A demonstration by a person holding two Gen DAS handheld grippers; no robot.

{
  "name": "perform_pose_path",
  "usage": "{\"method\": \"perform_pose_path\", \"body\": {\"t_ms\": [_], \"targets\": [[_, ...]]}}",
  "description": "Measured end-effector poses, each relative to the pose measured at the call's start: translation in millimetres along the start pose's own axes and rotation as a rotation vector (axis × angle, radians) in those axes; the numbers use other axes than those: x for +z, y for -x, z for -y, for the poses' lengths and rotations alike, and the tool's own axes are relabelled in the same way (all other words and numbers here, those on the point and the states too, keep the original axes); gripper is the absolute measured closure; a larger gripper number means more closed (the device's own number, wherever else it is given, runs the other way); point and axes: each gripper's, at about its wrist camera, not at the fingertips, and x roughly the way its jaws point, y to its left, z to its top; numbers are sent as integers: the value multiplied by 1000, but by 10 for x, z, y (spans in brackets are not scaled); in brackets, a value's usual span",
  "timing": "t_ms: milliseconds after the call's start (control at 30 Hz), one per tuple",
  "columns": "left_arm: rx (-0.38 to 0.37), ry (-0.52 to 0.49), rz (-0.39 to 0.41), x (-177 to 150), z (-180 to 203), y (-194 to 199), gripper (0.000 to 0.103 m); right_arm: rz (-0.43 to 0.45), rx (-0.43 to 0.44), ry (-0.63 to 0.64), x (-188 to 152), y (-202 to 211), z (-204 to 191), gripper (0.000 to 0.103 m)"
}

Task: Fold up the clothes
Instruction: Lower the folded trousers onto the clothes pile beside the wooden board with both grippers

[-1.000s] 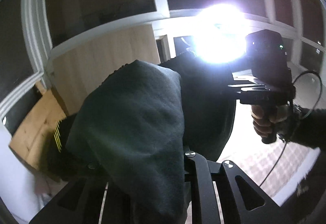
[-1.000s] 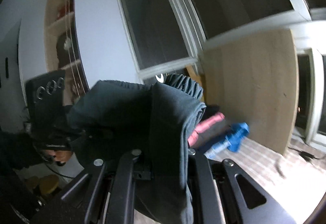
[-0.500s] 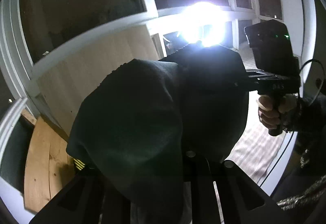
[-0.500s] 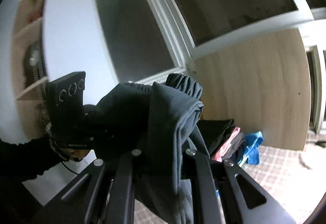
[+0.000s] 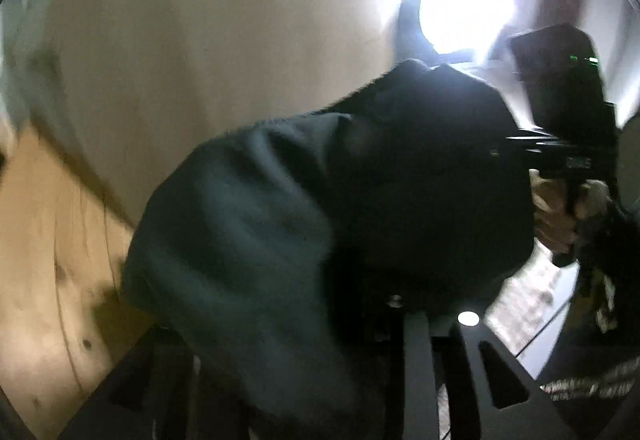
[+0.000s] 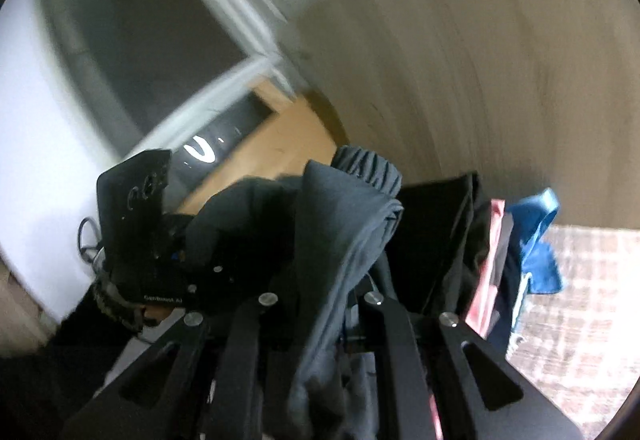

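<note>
A dark grey-green folded garment (image 5: 280,240) hangs between both grippers, its gathered waistband (image 6: 368,168) on top in the right wrist view. My left gripper (image 5: 296,324) has the cloth draped over and between its fingers, which hides the pads. Its jaws are opening and stand wider apart than before. My right gripper (image 6: 320,284) is shut on a thick fold of the same garment (image 6: 340,240). The right gripper's black body (image 5: 560,100) and a hand (image 5: 556,216) show at the right of the left wrist view. The left gripper's body (image 6: 132,224) shows at the left of the right wrist view.
A pile of black, pink and blue clothes (image 6: 536,240) lies just right of the garment on a checked cover (image 6: 580,300). A pale wooden panel (image 6: 480,60) stands behind, with a wooden board (image 5: 48,260) low on the left. A glaring light (image 5: 460,0) shines at top right.
Both views have swung down and blurred; the windows have slid away and the wooden panel fills the background. The clothes pile is nearer. The left fingers have spread apart.
</note>
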Motion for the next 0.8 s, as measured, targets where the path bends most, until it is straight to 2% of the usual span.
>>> {"method": "perform_pose_path", "body": {"t_ms": [100,200,367,467,600,633,700,800], "targets": [[-9,102,11,40,-333,-119,66,-36,-9,-52,149,-277,146,92],[-8,160,49,97,-485,-117,66,-76,-48,-50,236,-500,188,92],[40,220,37,156,-544,-296,65,-154,-41,-162,262,-750,441,92],[51,229,18,248,-530,-369,63,-160,-36,-231,259,-735,564,89],[179,219,20,425,-496,-323,62,-140,-76,-245,272,-627,621,85],[215,215,21,471,-488,-308,51,-137,-88,-246,267,-605,632,85],[278,212,24,544,-467,-264,33,-139,-119,-237,229,-576,645,85],[342,228,53,539,-365,-72,40,-127,-144,-183,231,-509,588,82]]}}
